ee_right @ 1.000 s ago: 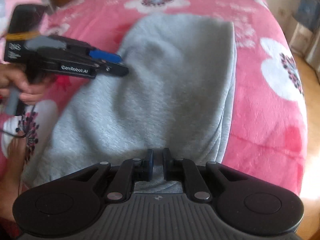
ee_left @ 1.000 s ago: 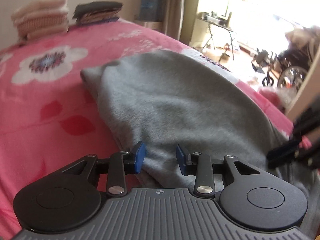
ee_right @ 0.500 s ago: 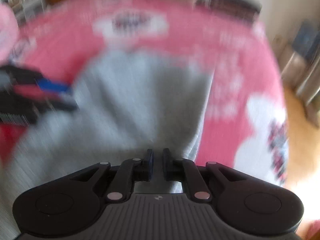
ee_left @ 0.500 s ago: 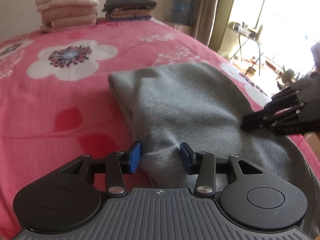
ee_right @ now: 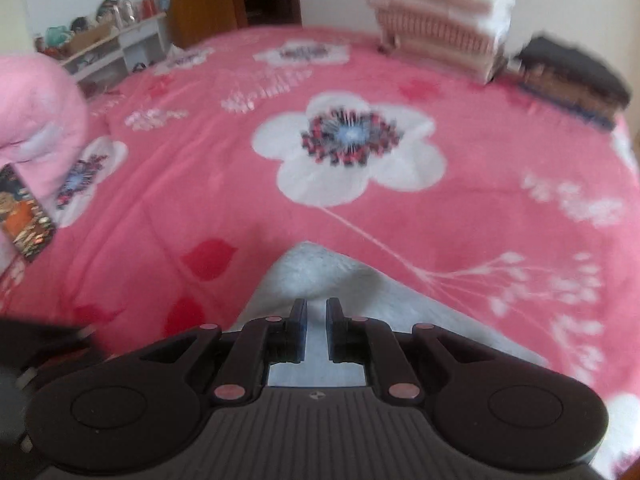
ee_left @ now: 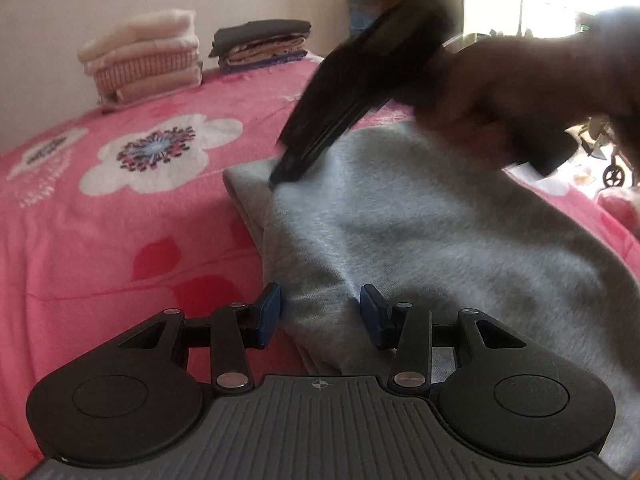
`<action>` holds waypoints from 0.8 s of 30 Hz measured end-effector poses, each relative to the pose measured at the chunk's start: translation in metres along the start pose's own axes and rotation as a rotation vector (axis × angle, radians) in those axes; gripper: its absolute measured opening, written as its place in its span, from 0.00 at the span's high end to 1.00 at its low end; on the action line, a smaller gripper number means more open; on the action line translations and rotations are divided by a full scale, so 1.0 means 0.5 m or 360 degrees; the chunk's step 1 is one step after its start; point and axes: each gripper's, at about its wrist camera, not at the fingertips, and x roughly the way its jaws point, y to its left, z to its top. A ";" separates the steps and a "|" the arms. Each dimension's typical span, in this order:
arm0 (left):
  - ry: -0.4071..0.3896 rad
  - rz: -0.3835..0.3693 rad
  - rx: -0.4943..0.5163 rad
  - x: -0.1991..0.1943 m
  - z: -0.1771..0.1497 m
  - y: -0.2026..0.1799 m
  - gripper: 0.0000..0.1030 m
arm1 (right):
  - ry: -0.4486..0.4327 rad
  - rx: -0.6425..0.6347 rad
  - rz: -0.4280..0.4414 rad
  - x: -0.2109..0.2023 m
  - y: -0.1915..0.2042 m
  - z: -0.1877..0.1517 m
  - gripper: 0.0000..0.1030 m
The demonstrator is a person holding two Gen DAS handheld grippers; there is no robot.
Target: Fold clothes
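Grey sweatshirt (ee_left: 420, 232): soft, limp, light; best pinched at far folded corner. Left gripper (ee_left: 320, 314) released astride near edge; right gripper (ee_right: 316, 328) clenched on far corner.

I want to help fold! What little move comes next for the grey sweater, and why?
Probably lay the pinched corner down: the right tool holds the soft grey sweater over its far left edge, while the left tool straddles the near edge, open.

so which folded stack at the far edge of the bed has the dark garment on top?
The lower stack, right of the taller cream-and-pink stack in the left wrist view: a dark grey piece tops it.
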 end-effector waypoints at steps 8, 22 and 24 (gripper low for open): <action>-0.0003 -0.0005 -0.0017 -0.001 -0.002 0.006 0.58 | -0.0121 0.0424 0.0115 0.012 -0.100 0.048 0.92; 0.0110 -0.0221 -0.0397 0.018 -0.002 0.078 0.48 | -0.0074 0.0597 0.0165 -0.124 -0.187 -0.008 0.91; 0.0127 -0.0249 -0.0412 0.020 -0.001 0.084 0.48 | -0.0031 0.0483 0.0127 -0.133 -0.179 -0.025 0.91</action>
